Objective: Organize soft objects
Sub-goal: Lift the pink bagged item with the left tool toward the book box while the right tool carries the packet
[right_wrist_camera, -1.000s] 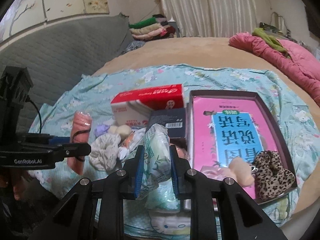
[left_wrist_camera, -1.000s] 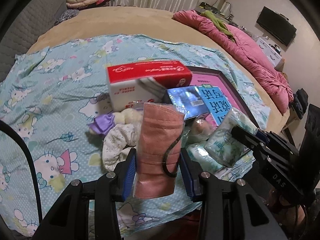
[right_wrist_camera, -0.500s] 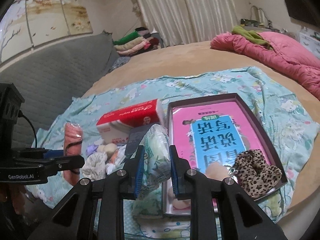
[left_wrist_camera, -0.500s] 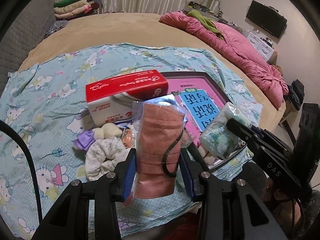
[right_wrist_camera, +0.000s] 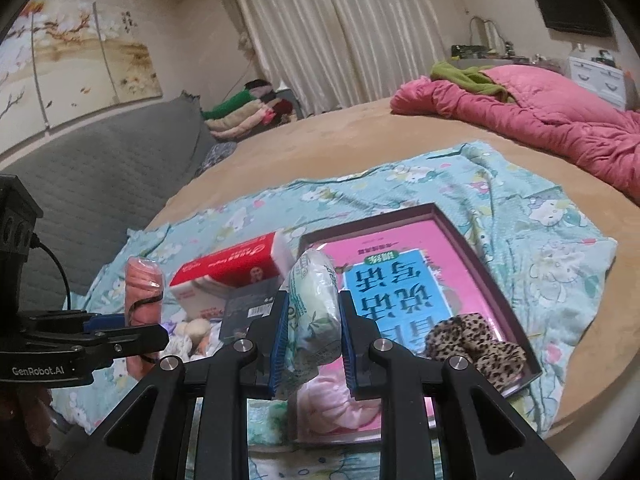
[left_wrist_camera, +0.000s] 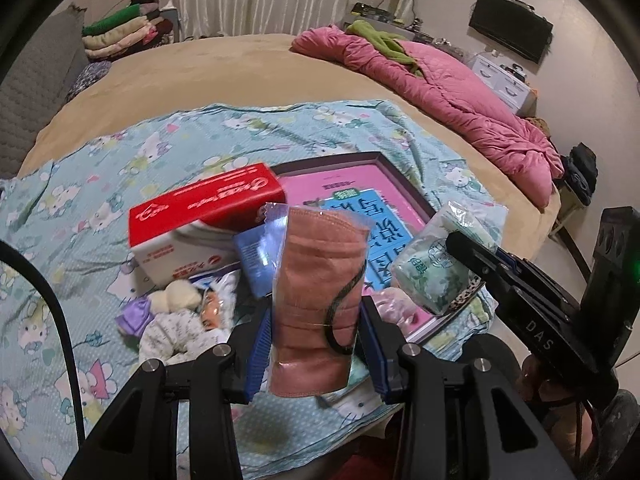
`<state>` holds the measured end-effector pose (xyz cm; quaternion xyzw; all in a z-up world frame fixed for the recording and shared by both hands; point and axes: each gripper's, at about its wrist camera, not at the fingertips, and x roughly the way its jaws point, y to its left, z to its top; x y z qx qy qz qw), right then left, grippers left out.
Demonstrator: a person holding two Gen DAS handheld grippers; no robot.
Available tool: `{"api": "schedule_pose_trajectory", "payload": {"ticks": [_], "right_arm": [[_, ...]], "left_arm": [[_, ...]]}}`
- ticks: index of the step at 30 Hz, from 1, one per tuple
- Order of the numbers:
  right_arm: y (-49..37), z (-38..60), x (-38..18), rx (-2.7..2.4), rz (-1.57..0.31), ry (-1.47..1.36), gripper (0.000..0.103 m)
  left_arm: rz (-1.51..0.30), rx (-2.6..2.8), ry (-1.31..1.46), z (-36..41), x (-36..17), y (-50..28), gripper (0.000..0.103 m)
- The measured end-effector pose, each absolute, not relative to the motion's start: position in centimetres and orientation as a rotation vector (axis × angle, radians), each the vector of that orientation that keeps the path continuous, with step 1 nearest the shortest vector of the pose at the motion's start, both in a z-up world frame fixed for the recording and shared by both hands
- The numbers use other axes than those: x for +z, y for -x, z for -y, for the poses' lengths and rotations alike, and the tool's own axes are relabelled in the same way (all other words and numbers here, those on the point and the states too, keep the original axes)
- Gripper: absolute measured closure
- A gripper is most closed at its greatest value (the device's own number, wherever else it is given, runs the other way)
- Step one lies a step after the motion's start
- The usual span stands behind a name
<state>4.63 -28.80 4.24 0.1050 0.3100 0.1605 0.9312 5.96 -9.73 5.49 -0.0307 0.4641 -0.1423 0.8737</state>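
1. Since the earlier frame both hands have carried their loads up and across the bed, toward the tray (right_wrist_camera: 486,264).
2. The left tongs (left_wrist_camera: 316,332) are clamped partway on a wrapped pink mask (left_wrist_camera: 320,300), holding it upright, clear of the pile of small soft things (left_wrist_camera: 172,320) by the red tissue box (left_wrist_camera: 200,216).
3. The right tongs (right_wrist_camera: 312,344) pinch a green tissue pack (right_wrist_camera: 316,304) narrowly; it hangs above the tray's near end.
4. The leopard scrunchie (right_wrist_camera: 472,340) already lies in the tray, so it is probably the collecting spot.
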Motion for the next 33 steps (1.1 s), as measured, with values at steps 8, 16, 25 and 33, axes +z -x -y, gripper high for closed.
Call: {"api": "schedule_pose_trajectory", "payload": {"ticks": [8, 16, 25, 33], "right_arm": [[-4.9, 31.4, 4.7, 0.272, -0.602, -0.257, 0.079], [-5.1, 34.1, 4.4, 0.210, -0.591, -0.305, 0.080], [-5.5, 36.5, 3.2, 0.141, -0.604, -0.361, 0.080], [-5.5, 37.8, 2.4, 0.087, -0.608, -0.388, 0.080]], "left_arm": [[-0.963, -0.329, 0.037, 12.0, 6.0, -6.9, 0.061], [-0.973, -0.354, 0.005, 14.1, 5.6, -8.1, 0.061], [-1.016, -0.386, -0.024, 16.1, 4.0, -9.2, 0.061], [-1.053, -0.392, -0.061, 18.0, 2.3, -10.5, 0.061]]}}
